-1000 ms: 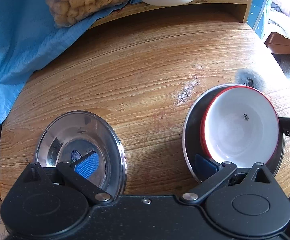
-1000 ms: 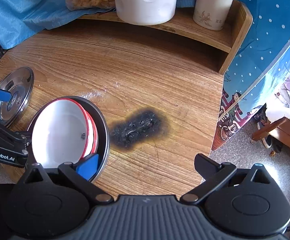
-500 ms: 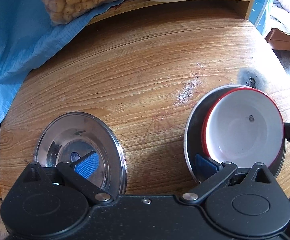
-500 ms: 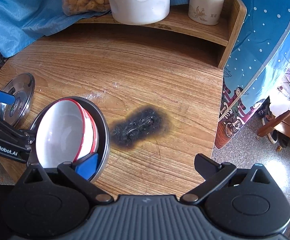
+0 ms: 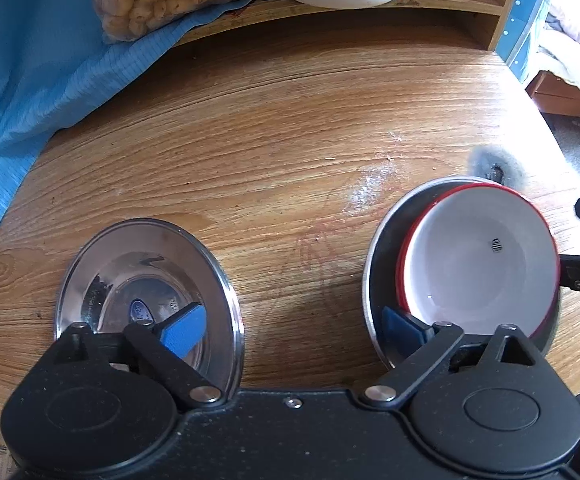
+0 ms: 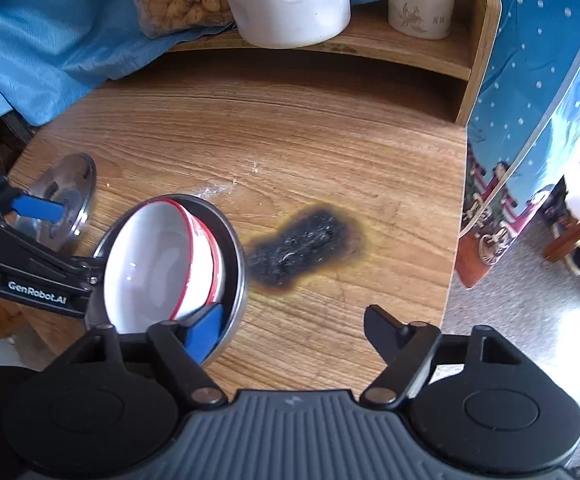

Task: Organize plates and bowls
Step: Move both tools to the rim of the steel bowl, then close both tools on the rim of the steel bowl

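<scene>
Daylight, bright and even. Glare patch on the floor (image 6: 570,332) at the right edge, right wrist view. Soft reflections in the steel plate (image 5: 146,280). Strong fisheye bending at edges; corners dark. Focus mostly sharp.

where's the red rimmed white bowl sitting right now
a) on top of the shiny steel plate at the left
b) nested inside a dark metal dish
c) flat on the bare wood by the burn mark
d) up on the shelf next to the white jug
b: the red-rimmed white bowl sits inside the dark metal dish, whose rim rings it, apart from the shiny steel plate across the table.
</scene>
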The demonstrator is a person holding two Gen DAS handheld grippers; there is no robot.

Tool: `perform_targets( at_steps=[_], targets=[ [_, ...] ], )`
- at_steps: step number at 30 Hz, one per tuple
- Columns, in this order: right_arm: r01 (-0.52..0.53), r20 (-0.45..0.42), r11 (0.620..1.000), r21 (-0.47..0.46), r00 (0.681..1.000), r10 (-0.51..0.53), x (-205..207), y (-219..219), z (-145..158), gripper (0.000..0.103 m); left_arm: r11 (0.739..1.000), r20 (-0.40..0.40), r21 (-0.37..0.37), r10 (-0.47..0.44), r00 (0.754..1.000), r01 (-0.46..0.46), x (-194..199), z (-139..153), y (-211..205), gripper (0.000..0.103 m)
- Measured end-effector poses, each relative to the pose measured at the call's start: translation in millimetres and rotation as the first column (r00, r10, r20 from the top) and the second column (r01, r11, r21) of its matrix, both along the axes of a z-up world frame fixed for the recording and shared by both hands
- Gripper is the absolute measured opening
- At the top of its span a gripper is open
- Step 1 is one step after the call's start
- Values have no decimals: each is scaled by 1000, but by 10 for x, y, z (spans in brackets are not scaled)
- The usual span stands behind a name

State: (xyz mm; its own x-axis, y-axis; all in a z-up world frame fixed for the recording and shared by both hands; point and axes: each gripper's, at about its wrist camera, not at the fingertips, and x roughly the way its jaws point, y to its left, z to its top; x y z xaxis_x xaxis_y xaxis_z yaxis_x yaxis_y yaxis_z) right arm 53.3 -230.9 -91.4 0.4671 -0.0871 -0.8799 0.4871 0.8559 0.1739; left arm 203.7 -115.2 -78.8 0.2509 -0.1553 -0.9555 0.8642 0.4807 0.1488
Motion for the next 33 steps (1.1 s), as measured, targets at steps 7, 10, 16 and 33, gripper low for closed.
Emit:
perform_targets(
  at_steps=[7,10,16,33],
  targets=[
    [9,9,999,32,1000,-9,-23,-19,-13,73,999,-32,-36,-7,999,6,-9,8,24,83],
    [14,10,999,41,1000,-15,-28,-26,-16,73,999,-29,-39,-10,1000,9,-18,13,29,83],
    [-5,27,997,81,1000,3,-27,-7,6,56,999,-29,-37,-11,1000,10,-17,13,28,82],
    [-58,74,987,153,996,47,2,35,51,14,994,-117,-101,-55,992,44,-74,63,17,28]
  ],
)
